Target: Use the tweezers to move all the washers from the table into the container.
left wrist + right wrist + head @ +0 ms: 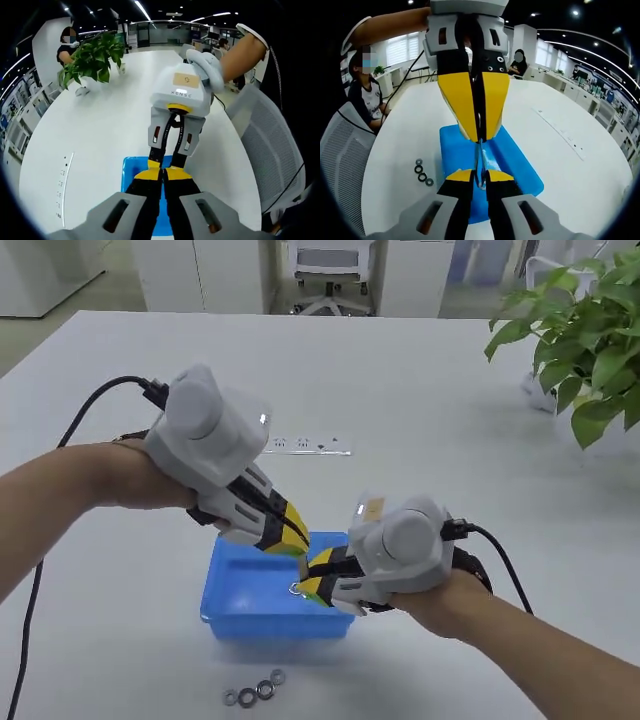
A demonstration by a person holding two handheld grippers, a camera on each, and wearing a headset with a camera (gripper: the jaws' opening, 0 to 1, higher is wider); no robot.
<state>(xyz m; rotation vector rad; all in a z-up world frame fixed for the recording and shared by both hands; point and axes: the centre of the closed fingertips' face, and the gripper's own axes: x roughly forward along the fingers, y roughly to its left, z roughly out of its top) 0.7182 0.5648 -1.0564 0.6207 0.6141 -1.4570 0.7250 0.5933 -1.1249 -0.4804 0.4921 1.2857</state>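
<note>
My right gripper (480,176) is nearly closed, its yellow-tipped jaws pinching the thin metal tweezers (480,160) that stand up between them. My left gripper (162,175) faces it tip to tip. Its jaws are drawn just as narrow, and in the right gripper view the far end of the tweezers runs in between them, so both grippers seem to have hold of the same tool.

Both sets of tips meet over the blue container (240,590), toward its right side, with the tweezers hanging above its floor. In the head view a small ring (296,588) sits at the right gripper's tips, inside the container's outline. It looks like a washer, but it is too small to tell whether the tweezers hold it.

A short row of washers (255,690) lies on the white table (430,420) just in front of the container, on my side, apart from its wall. Beyond the container, well apart, a white power strip (305,446) lies flat on the table. A green potted plant (585,350) stands farther off, beyond the container and to its right, near the table's edge.
</note>
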